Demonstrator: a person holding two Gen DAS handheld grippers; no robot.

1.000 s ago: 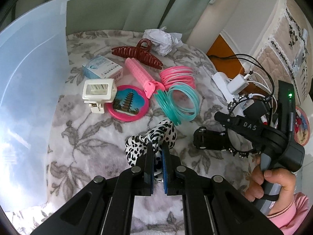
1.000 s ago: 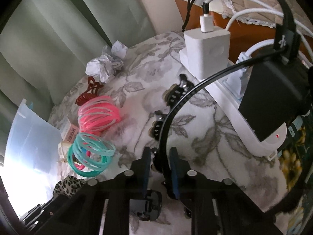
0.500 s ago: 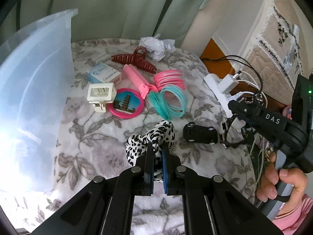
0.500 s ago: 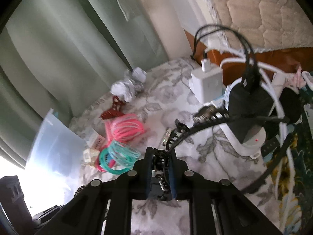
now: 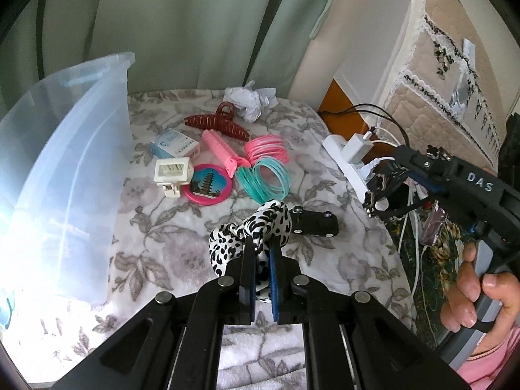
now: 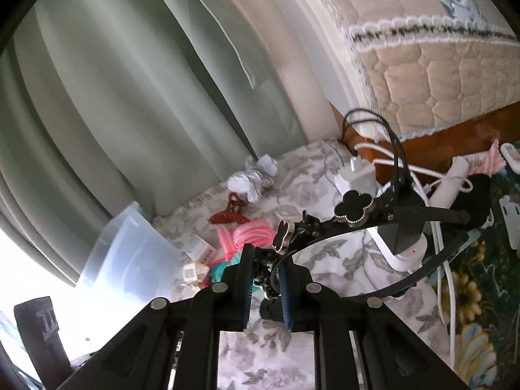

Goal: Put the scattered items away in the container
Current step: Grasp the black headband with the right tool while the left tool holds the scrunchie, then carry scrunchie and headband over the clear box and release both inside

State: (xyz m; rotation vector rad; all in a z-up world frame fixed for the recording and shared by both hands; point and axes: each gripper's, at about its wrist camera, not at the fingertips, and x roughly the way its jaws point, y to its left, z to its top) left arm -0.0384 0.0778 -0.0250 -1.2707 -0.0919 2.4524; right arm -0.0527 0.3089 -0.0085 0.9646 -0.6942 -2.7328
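My left gripper (image 5: 261, 253) is shut on a black-and-white leopard-print scrunchie (image 5: 256, 224), held above the floral blanket (image 5: 169, 237). My right gripper (image 6: 266, 260) is shut on a black headband with clover ornaments (image 6: 354, 208), lifted off the blanket; from the left wrist camera the right gripper (image 5: 386, 178) hangs at the right with the headband (image 5: 373, 191) dangling. The clear plastic container (image 5: 61, 169) stands at the left. On the blanket lie a black toy car (image 5: 315, 222), teal bangles (image 5: 265, 182), pink bangles (image 5: 266, 148), a round pink mirror (image 5: 208, 187) and a dark red claw clip (image 5: 217, 123).
A white clip (image 5: 172, 172), a pink comb (image 5: 222, 148), a small blue-and-white box (image 5: 174, 144) and crumpled paper (image 5: 250, 99) also lie on the blanket. A white power strip with chargers and cables (image 5: 351, 156) sits at the right edge. Curtains and a quilted mattress stand behind.
Both grippers have risen with their loads. The headband has come up off the blanket near the power strip, and the scrunchie now hangs higher; the toy car stays behind.
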